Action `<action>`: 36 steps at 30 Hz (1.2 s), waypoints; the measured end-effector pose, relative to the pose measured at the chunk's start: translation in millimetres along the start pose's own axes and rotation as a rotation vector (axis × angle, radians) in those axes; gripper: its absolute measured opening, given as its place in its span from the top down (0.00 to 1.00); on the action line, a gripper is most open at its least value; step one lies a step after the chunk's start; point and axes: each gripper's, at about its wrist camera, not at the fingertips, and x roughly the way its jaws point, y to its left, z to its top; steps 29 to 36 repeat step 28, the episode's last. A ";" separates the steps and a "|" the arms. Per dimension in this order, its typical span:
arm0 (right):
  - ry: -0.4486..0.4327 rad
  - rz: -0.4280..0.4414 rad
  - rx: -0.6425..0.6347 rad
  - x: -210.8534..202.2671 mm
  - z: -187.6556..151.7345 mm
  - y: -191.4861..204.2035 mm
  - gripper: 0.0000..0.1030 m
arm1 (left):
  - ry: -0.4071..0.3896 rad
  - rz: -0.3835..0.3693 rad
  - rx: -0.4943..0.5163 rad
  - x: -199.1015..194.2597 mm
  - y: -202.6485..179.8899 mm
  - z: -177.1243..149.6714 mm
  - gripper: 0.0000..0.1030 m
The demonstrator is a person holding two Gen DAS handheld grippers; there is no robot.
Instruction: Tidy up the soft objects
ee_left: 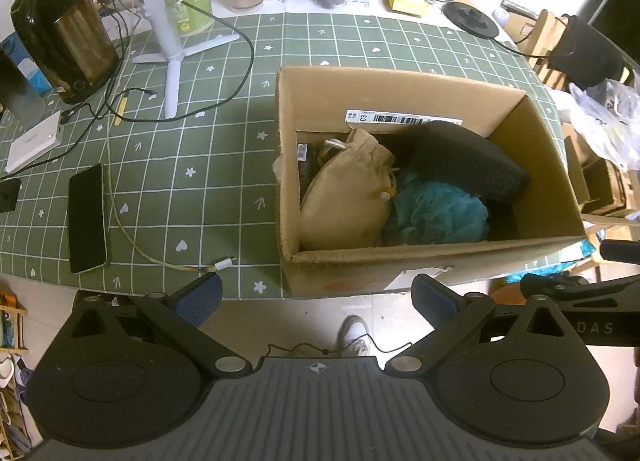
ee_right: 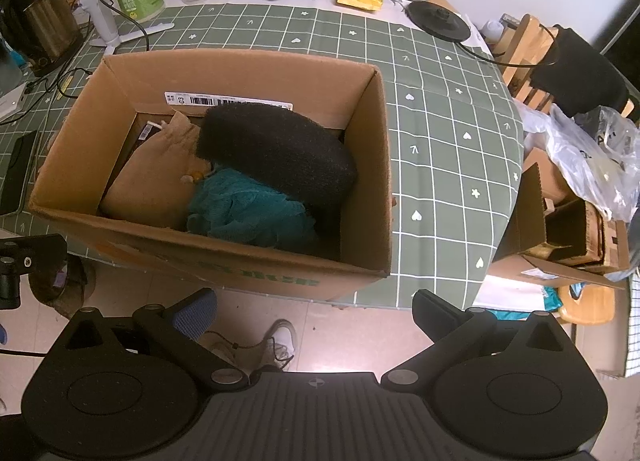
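Three soft things lie together in the cardboard box point(ee_right: 240, 73): a tan drawstring pouch point(ee_right: 156, 181), a teal mesh puff point(ee_right: 248, 209) and a black foam block point(ee_right: 276, 149). The block leans across the far right of the box interior, its long axis running from far left to near right as the right tool sees it, with its lower end resting over the puff. The pouch lies lengthwise along the left wall, neck pointing away.

The right tool point(ee_right: 314, 311) is spread wide and holds nothing; the box sits straight ahead of it and slightly left, so the foam block is almost dead ahead. The left tool point(ee_left: 316, 293) is likewise spread and empty, with the box ahead and to its right; the pouch point(ee_left: 344, 197) is the item nearest its line. Both tools hang off the near edge of the surface point(ee_right: 440, 121), above the floor, well short of the box.

Judging by this, everything soft in view is already boxed, so the task looks close to finished. Should anything need tidying, the right tool has the straighter reach into the box.
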 end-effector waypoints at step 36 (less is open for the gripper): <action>-0.003 -0.006 -0.002 -1.1 8.2 0.2 0.00 | -0.010 -0.002 0.006 -2.1 -3.8 9.0 0.00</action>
